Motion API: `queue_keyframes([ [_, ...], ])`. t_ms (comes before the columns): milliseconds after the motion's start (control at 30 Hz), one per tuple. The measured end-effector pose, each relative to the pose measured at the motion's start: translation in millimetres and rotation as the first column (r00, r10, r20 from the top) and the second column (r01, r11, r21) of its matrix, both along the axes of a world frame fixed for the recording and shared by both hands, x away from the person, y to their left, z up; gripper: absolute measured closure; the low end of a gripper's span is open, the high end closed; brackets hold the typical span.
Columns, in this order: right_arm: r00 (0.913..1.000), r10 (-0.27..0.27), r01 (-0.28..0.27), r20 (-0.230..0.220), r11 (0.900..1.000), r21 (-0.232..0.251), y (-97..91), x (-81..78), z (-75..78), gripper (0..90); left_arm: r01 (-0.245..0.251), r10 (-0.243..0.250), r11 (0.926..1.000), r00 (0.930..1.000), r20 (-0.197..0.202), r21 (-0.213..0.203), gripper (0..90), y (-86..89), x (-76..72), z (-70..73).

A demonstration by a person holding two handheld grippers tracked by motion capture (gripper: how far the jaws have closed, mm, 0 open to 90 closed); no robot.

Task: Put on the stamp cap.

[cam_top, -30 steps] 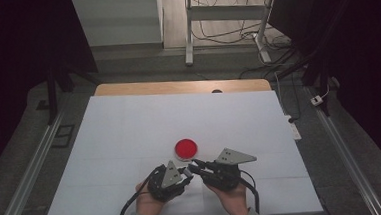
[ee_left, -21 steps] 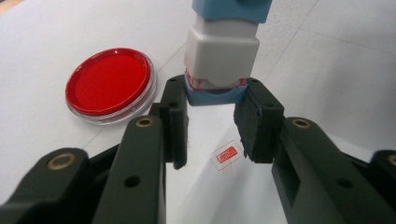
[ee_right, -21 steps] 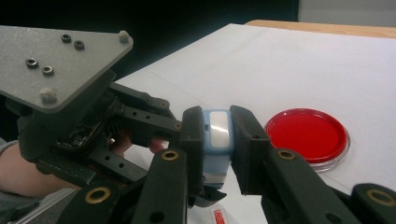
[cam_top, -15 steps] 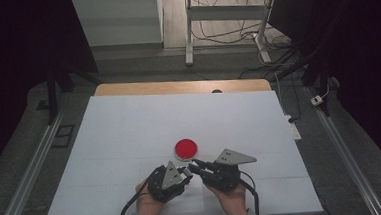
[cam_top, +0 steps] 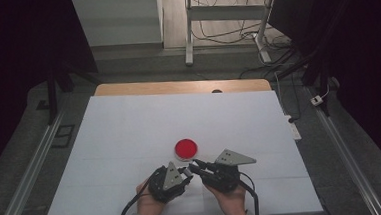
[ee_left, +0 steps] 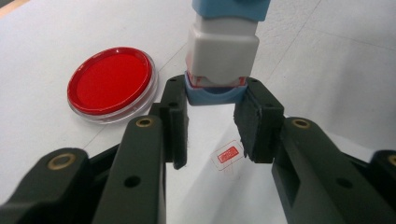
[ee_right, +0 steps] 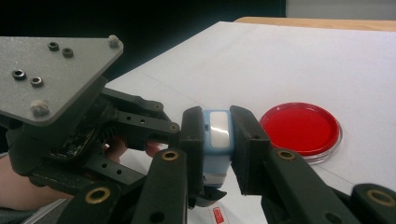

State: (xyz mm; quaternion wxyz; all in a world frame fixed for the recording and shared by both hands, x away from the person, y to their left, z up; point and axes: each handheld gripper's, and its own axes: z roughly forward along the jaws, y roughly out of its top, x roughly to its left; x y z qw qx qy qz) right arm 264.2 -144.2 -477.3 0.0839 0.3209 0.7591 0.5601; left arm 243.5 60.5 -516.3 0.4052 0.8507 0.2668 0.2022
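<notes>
In the left gripper view, the blue-and-white block (ee_left: 223, 56) is cut off by the upper edge, so its far end cannot be seen. In the right gripper view, its lower end is masked by the left gripper (ee_right: 205, 193) (jaws pressed to the block). The small red label (ee_left: 228, 154) on the white table (cam_top: 130, 136) is printed too finely to be read. In the high view, the block cannot be made out between the grippers.

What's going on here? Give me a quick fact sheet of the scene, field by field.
Held item: small blue and grey block
Left gripper: shut on the block's lower blue end
Right gripper: shut on the same block
Nearby: red round dish, flat on the table, apart from both grippers
Surface: white table
Small extra: red-printed label lying under the block
</notes>
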Motion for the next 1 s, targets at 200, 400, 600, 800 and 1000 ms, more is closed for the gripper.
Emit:
queue_keyframes([
  [200, 1.0, -0.006, 0.006, -0.001, 1.0, 0.001, -0.1, -0.3, -0.1, 75.5, 0.003, -0.003, 1.0, 1.0, 0.0, 0.001, 65.1, -0.9, -0.5, -0.4],
  [400, 0.9999, -0.012, 0.012, -0.012, 0.9996, -0.024, 2.3, -0.6, -1.1, 75.6, -0.003, 0.003, 0.9999, 1.0, 0.005, 0.011, 65.1, -0.9, -0.8, -0.7],
  [600, 0.9996, -0.006, 0.006, -0.029, 0.9997, -0.022, 2.2, 0.8, -2.4, 75.6, -0.005, 0.005, 0.9996, 0.9999, 0.012, 0.027, 65.2, -1.6, -1.3, -1.0],
  [800, 0.999, 0.0, 0.0, -0.045, 1.0, -0.004, 1.0, 2.4, -3.3, 75.6, -0.011, 0.01, 0.9993, 0.9995, 0.03, 0.036, 65.4, -2.0, -2.6, -0.8],
  [1000, 0.998, 0.008, -0.008, -0.063, 1.0, 0.002, -0.1, 4.3, -3.2, 75.7, -0.009, 0.007, 0.9986, 0.9988, 0.048, 0.052, 65.6, -2.6, -3.5, -0.7],
])
